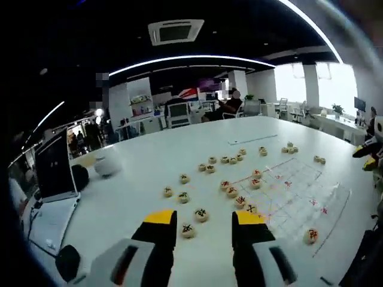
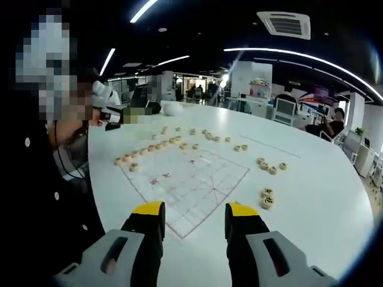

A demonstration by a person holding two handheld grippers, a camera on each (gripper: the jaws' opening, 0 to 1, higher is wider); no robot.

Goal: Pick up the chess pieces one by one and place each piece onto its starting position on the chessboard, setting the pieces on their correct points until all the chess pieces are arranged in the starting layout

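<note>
Round wooden chess pieces lie scattered on a white table. In the left gripper view my left gripper point(image 1: 204, 218) is open above the table, with a black-marked piece point(image 1: 201, 214) between its yellow tips and another point(image 1: 188, 230) by the left fingertip. The transparent chessboard point(image 1: 299, 191) with red lines lies to the right, with one piece point(image 1: 310, 235) near its corner. In the right gripper view my right gripper point(image 2: 194, 210) is open over the near corner of the chessboard point(image 2: 185, 176). Two stacked pieces point(image 2: 267, 198) lie to its right. A row of pieces point(image 2: 146, 149) lines the board's far edge.
A laptop point(image 1: 54, 173) and a white round object point(image 1: 108, 164) sit at the table's left in the left gripper view. A person in dark clothes point(image 2: 42, 179) stands at the left of the right gripper view. Office desks and chairs stand behind.
</note>
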